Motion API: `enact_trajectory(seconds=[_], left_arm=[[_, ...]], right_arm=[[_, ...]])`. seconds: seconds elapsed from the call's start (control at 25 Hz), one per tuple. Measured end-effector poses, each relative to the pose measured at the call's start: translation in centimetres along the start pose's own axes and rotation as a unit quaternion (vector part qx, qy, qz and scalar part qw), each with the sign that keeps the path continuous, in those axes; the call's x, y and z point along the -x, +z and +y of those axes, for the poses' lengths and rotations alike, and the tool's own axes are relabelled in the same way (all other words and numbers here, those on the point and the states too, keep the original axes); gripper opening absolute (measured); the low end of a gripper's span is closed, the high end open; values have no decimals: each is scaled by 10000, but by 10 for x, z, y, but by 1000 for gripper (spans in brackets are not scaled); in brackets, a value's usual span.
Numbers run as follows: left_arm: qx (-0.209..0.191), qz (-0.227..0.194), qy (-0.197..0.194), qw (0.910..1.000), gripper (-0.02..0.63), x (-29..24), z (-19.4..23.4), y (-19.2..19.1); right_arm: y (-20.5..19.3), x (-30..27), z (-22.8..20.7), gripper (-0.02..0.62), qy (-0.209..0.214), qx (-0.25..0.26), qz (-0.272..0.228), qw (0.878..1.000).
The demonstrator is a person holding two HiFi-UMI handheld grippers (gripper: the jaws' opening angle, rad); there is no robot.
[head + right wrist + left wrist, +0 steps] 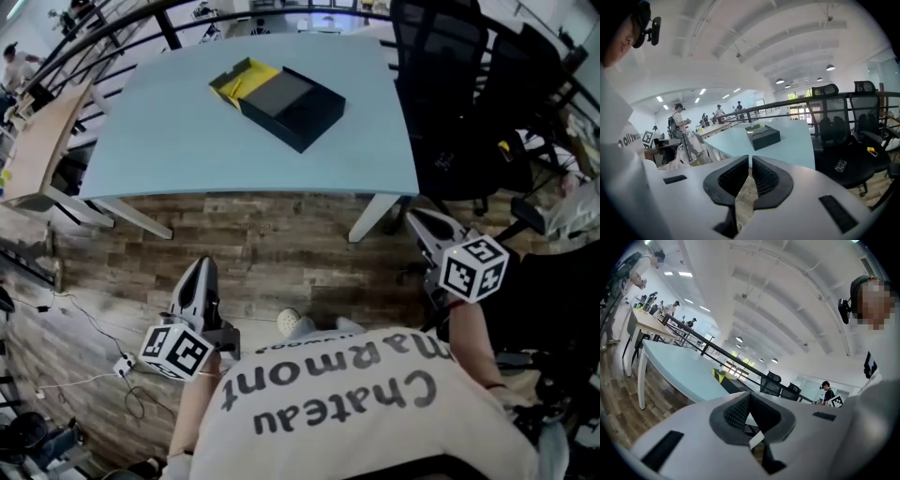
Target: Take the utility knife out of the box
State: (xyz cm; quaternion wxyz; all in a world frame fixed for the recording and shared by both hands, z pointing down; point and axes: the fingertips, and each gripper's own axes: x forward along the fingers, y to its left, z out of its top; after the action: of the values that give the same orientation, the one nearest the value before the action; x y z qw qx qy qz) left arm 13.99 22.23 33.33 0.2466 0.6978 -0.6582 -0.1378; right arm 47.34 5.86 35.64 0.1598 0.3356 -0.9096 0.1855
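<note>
A black box (286, 101) with a yellow flap folded open lies on the light blue table (187, 141), toward its far side. I cannot make out the utility knife inside it in any view. Both grippers hang low over the wooden floor, well short of the table. My left gripper (200, 267) is shut with nothing in it, and so is my right gripper (417, 220). From the left gripper (750, 397) the box (729, 380) shows far off over the table edge (679, 366). From the right gripper (750, 161) the box (762, 135) sits ahead on the table (797, 140).
Black office chairs (450, 94) stand at the table's right end. A wooden desk (37, 141) is to the left, with a black railing behind. Cables (94, 347) trail across the floor at lower left. Several people stand in the background (677, 126).
</note>
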Motion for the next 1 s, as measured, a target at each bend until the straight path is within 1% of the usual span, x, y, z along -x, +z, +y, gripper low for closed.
enact_trajectory(seconds=[0.12, 0.24, 0.28, 0.4, 0.52, 0.64, 0.76, 0.84, 1.0], left_arm=[[-81, -81, 4, 9999, 2, -12, 25, 28], [-300, -65, 29, 9995, 2, -19, 54, 50], [-318, -74, 38, 9995, 2, -21, 67, 57], [-127, -127, -69, 9998, 2, -31, 101, 75], [16, -132, -143, 9998, 2, -49, 123, 82], [196, -142, -245, 9994, 2, -71, 130, 88], [281, -40, -336, 9990, 2, -93, 135, 89], [264, -61, -269, 9993, 2, -109, 145, 95], [408, -367, 75, 9985, 2, -135, 172, 123]], right_arm=[[16, -36, 12, 49, 68, -50, 6, 10000], [42, -78, 24, 48, 184, -140, -226, 9995], [51, -94, 30, 48, 242, -136, -310, 9991], [72, -137, 53, 48, 393, 35, -410, 9984], [74, -159, 63, 48, 304, 401, -263, 9984], [72, -169, 58, 48, 171, 535, -53, 9984], [89, -184, 46, 49, 194, 344, -127, 9991], [109, -203, 35, 49, 267, 245, -289, 9989], [154, -260, 17, 49, 493, -10, -531, 9974]])
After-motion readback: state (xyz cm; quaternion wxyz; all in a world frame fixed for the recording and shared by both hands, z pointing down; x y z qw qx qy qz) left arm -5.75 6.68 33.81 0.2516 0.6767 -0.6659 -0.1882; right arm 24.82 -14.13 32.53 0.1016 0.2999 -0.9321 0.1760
